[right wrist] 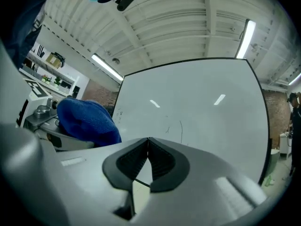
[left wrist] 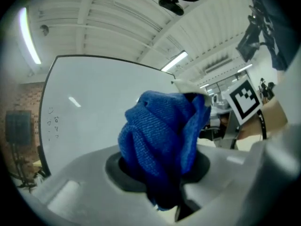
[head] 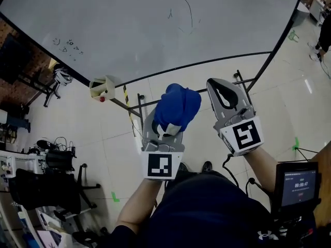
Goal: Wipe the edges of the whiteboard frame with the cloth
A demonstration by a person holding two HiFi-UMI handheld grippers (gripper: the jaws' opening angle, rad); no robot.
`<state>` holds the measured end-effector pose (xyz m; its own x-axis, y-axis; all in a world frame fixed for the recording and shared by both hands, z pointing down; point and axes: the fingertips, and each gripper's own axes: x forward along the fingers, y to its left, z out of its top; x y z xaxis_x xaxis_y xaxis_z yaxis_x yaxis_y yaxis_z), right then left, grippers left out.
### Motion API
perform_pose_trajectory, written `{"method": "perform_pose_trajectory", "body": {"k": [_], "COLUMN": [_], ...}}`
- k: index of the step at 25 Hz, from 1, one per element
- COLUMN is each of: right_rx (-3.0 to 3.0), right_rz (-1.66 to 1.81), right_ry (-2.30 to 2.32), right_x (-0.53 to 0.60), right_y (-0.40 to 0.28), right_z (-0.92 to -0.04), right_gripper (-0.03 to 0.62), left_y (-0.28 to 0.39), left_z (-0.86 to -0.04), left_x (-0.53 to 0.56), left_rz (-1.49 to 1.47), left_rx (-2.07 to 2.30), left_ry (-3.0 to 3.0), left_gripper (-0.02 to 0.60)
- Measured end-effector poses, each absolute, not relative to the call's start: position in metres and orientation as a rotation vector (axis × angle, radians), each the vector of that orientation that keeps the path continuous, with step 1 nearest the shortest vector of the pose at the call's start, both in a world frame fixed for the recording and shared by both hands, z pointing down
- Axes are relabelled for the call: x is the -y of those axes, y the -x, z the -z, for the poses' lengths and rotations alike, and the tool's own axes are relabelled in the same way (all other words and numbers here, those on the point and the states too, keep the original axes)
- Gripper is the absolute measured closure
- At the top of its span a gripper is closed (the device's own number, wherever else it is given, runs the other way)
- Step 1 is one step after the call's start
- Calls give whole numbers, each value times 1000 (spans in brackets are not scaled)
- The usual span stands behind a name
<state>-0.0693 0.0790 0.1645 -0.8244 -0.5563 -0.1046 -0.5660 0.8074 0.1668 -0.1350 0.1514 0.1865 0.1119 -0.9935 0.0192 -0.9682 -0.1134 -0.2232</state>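
Blue ribbed cloth [left wrist: 162, 140], bunched into a thick wad, sits clamped between the fingers [left wrist: 70, 182] of the left gripper [head: 165, 134]. The jaws are nearly closed and pinch its lower folds, and most of the fabric bulges up and out past the fingertips, hiding them in the head view. Seen from above, the cloth [head: 177, 107] hangs over the pale tiled floor [head: 289, 102] just near of the lower edge of the thin black frame [head: 207, 63] of the large whiteboard [head: 155, 30]. It seems clear of that edge, though the steep angle makes the gap hard to judge.

Just to the right, the right gripper [head: 226, 94] is held beside it, its ribbed dark pads [right wrist: 162, 161] pressed together with nothing between them. Both grippers point towards the board, each carrying a white marker cube [head: 160, 165] at its near end.

Farther out, the whiteboard surface bears a few thin pen strokes [head: 189, 12] at its far right and small scribbles [head: 70, 45] at its left. A small lit screen [head: 300, 182] stands at the near right.
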Motion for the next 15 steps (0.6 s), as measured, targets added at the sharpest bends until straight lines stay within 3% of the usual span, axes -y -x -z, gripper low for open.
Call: {"method": "perform_pose_trajectory", "body": {"k": [5, 10, 15], "right_rx": [-2988, -3032, -3044], "right_rz": [-206, -215, -161], "right_ry": [874, 838, 799], "right_x": [-112, -97, -100], "right_y": [70, 86, 100], "right_z": [-194, -136, -176], "right_gripper": [583, 583, 583], "left_y": [137, 154, 164], "left_z": [-213, -159, -196], "left_x": [-181, -170, -177], "left_rz": [235, 243, 296], "left_rx": [-2040, -2087, -2094], "left_ry": [2240, 2235, 2199], "left_gripper": [449, 449, 449]}}
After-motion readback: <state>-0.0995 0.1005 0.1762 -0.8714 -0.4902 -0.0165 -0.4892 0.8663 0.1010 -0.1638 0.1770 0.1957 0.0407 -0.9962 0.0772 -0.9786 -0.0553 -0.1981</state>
